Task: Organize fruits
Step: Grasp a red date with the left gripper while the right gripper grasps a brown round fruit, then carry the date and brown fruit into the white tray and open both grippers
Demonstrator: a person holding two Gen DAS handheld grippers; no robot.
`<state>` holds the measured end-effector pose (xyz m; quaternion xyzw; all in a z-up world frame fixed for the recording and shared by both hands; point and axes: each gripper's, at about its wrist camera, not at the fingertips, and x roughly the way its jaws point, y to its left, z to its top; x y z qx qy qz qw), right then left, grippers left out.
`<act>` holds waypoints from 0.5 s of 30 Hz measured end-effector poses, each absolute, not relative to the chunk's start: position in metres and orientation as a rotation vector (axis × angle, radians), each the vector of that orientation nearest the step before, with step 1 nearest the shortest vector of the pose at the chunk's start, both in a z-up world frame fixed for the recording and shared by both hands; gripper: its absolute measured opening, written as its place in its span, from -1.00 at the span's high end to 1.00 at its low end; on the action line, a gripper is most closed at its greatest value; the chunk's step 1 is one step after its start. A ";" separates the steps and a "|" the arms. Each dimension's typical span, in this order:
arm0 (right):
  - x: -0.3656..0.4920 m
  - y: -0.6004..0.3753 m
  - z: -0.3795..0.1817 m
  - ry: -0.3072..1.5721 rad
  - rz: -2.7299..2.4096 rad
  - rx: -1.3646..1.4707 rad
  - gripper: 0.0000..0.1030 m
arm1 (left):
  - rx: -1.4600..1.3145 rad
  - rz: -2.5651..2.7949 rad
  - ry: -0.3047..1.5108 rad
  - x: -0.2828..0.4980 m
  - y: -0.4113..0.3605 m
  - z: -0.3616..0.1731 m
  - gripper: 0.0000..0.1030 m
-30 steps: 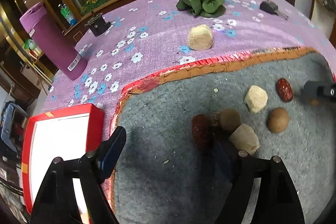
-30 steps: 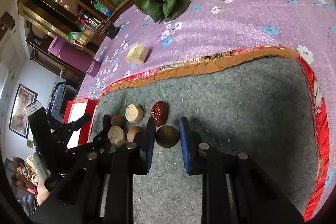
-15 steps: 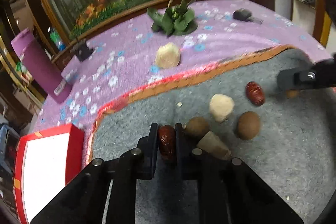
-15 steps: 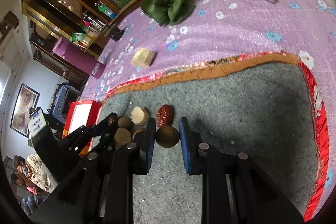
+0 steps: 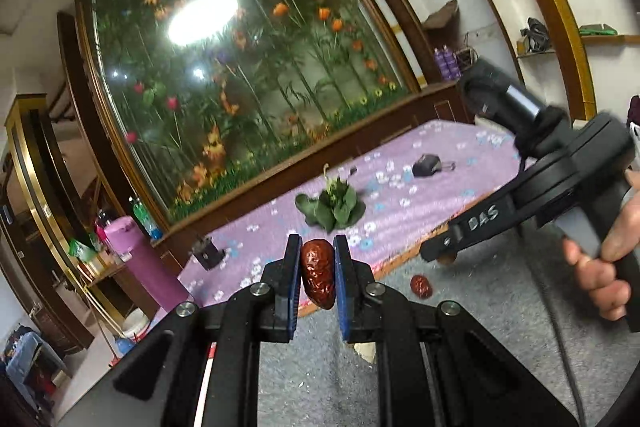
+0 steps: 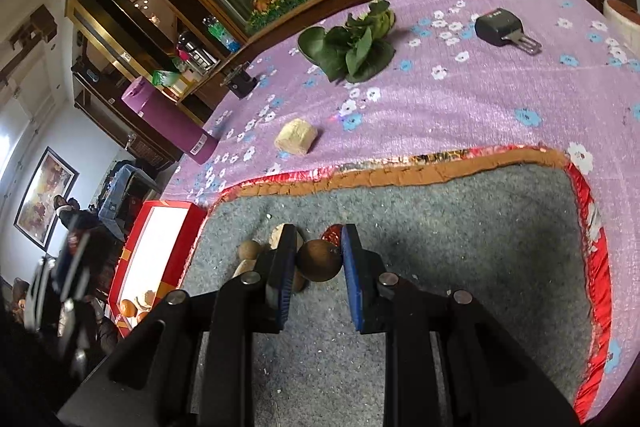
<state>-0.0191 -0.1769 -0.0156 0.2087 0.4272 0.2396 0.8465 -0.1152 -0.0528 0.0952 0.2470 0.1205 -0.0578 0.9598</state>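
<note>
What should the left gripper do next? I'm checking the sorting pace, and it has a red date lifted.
Probably carry the red date, clamped in the left gripper, over to the red box beside the grey mat; fruit already lies in the box, and the date is clear of the mat.
</note>
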 end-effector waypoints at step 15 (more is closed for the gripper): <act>-0.029 -0.167 -0.002 0.811 0.542 0.384 0.52 | 0.503 -0.054 0.169 -0.131 -0.039 0.106 0.75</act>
